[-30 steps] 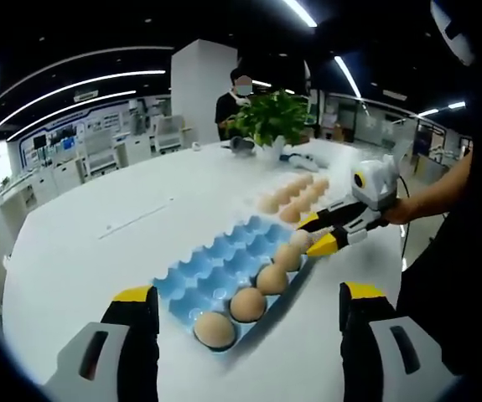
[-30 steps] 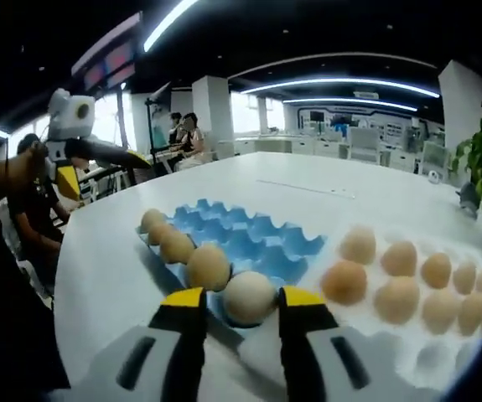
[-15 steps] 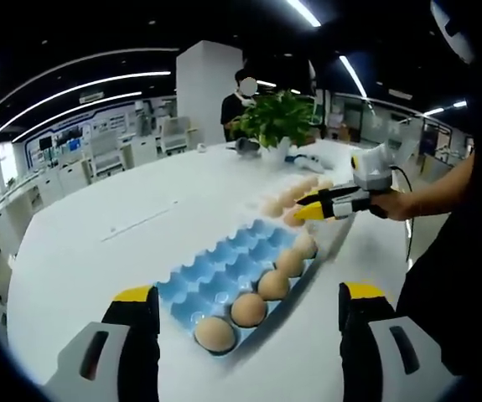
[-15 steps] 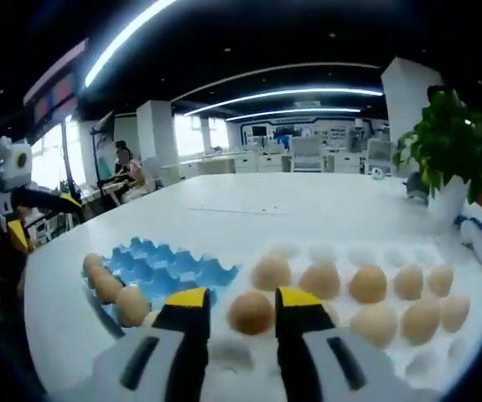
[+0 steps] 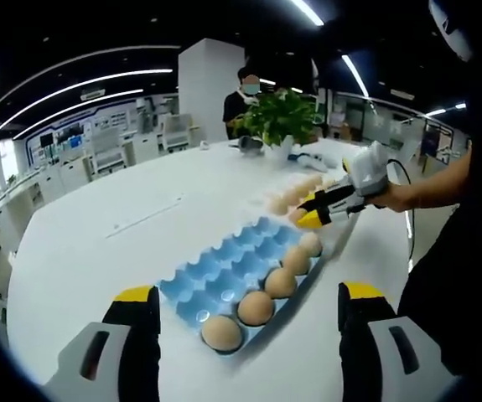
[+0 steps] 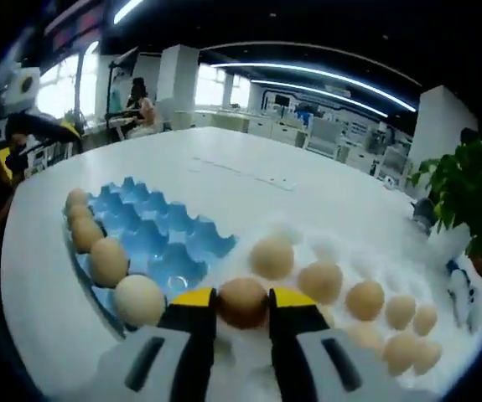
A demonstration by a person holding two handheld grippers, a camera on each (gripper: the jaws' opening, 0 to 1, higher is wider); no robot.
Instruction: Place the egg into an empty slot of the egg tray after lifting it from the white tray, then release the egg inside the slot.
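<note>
The blue egg tray (image 5: 224,272) lies in the middle of the white table, with several eggs in the row along its near edge. The last of that row is a pale egg (image 6: 139,300). To its right in the right gripper view, the white tray (image 6: 329,249) carries several brown eggs. My right gripper (image 6: 242,295) is shut on a brown egg (image 6: 242,303) at the white tray's near corner. In the left gripper view the right gripper (image 5: 314,216) hangs over the white tray (image 5: 295,194). My left gripper (image 5: 249,291) stands open, short of the blue tray, holding nothing.
A potted plant (image 5: 278,117) stands beyond the white tray, with a person (image 5: 242,92) behind it. A person's arm (image 5: 429,191) holds the right gripper from the right. The table edge (image 5: 23,251) curves along the left.
My right gripper left a pale egg in the blue tray's near row, moved over to the white tray and shut on a brown egg there. My left gripper stayed where it was, open.
</note>
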